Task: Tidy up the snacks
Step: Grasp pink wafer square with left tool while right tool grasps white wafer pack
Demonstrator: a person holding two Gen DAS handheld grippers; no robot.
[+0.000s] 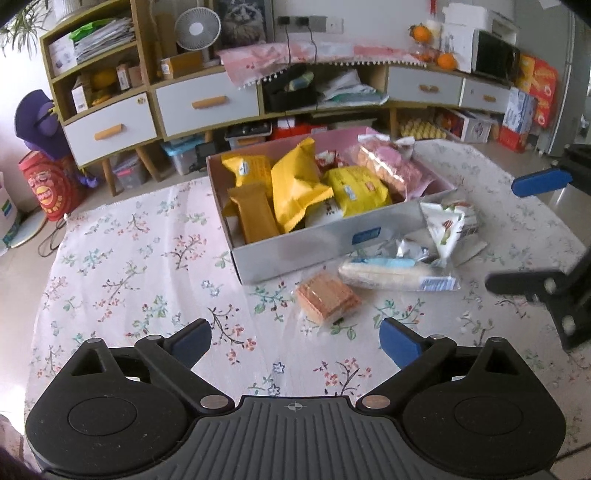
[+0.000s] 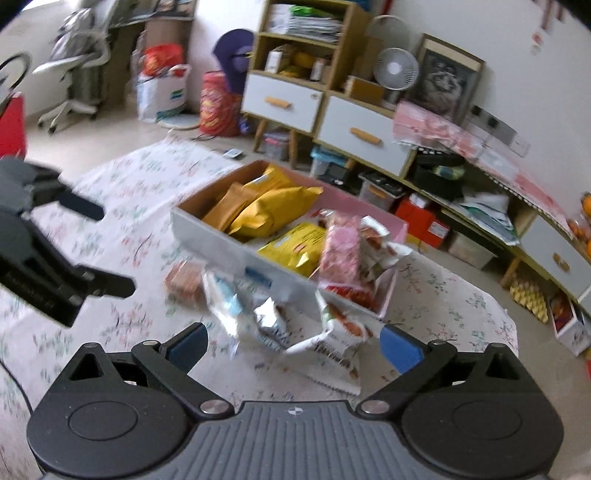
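Observation:
A grey and pink box (image 1: pixel 317 245) on the floral tablecloth holds yellow, orange and pink snack packs. Loose snacks lie in front of it: an orange wafer pack (image 1: pixel 327 297), a long white and blue pack (image 1: pixel 395 277) and a white pouch (image 1: pixel 448 221). My left gripper (image 1: pixel 295 341) is open and empty, just short of the wafer pack. My right gripper (image 2: pixel 293 345) is open and empty, over the white pouch (image 2: pixel 332 343) and a silver pack (image 2: pixel 271 325). The box also shows in the right wrist view (image 2: pixel 221 243). Each gripper shows in the other's view, right (image 1: pixel 524 232) and left (image 2: pixel 110 251).
A long sideboard (image 1: pixel 207 103) with white drawers, a fan (image 1: pixel 197 29) and cluttered shelves stands behind the table. Storage boxes sit under it. A red bag (image 1: pixel 48 188) stands on the floor at left. An office chair (image 2: pixel 74 74) stands far left in the right wrist view.

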